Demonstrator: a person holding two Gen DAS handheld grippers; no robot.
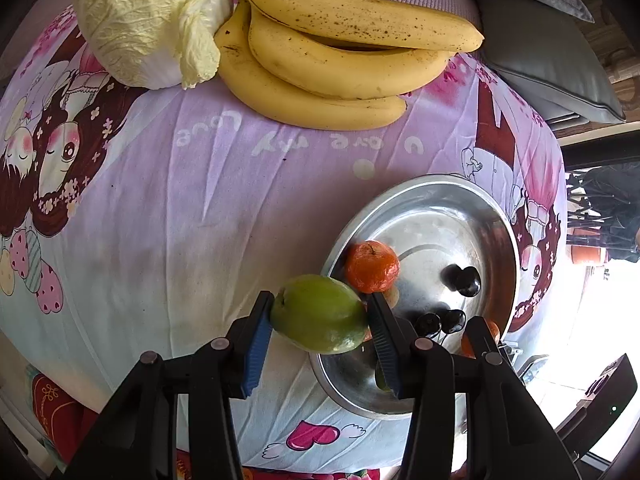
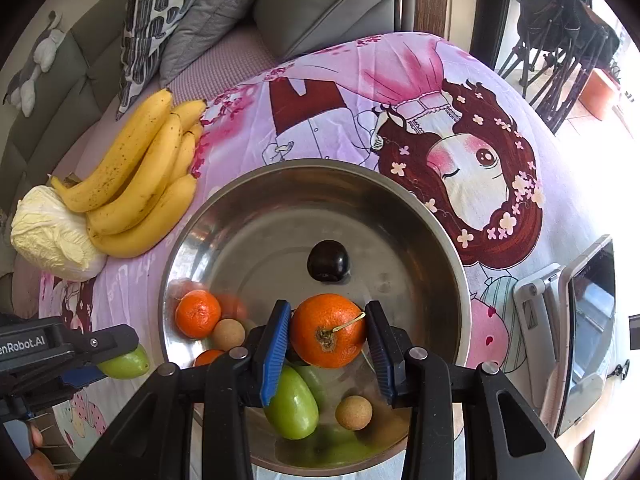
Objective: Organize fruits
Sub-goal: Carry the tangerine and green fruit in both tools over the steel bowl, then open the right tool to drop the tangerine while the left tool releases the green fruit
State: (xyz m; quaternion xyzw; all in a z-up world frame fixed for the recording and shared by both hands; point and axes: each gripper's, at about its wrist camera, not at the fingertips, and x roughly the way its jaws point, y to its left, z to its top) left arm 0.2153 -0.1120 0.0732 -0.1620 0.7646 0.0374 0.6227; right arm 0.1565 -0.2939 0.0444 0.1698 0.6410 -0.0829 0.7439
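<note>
Nearest the camera, the right gripper (image 2: 327,334) hangs over the near half of a steel bowl (image 2: 436,224). An orange (image 2: 328,330) sits between its jaws: the left one touches the peel, while the right one appears to touch only the thin stem, so whether the fruit is firmly clamped is hard to tell. The jaws stand about one orange-width apart.

Under that orange, inside the bowl, lie green fruits (image 2: 294,404) and a small tan ball-like fruit (image 2: 354,412). A little further in are a smaller mandarin (image 2: 198,314), another tan fruit (image 2: 228,333) and a dark plum (image 2: 328,260) near the middle.

To the left, the left gripper (image 1: 320,316) holds a green mango-like fruit (image 1: 320,314) just at the bowl's near-left rim (the bowl, in this view, sits to the right). Its jaws are clamped on the fruit's two ends, opened roughly as wide as the fruit is long.

The likely trouble: the orange, if released or loosely held, could drop onto the round fruits below and send them rolling. The green fruit, smooth and gripped at its tapering ends, could slip and land outside the rim on the cloth. The two grippers are also near each other and could collide over the bowl.

Beyond the bowl, a pink cartoon-print cloth (image 2: 340,88) covers the bench. At its far left lie a bunch of bananas (image 2: 140,184) and a pale cabbage (image 2: 52,236) touching them, with grey cushions (image 2: 320,4) behind.
</note>
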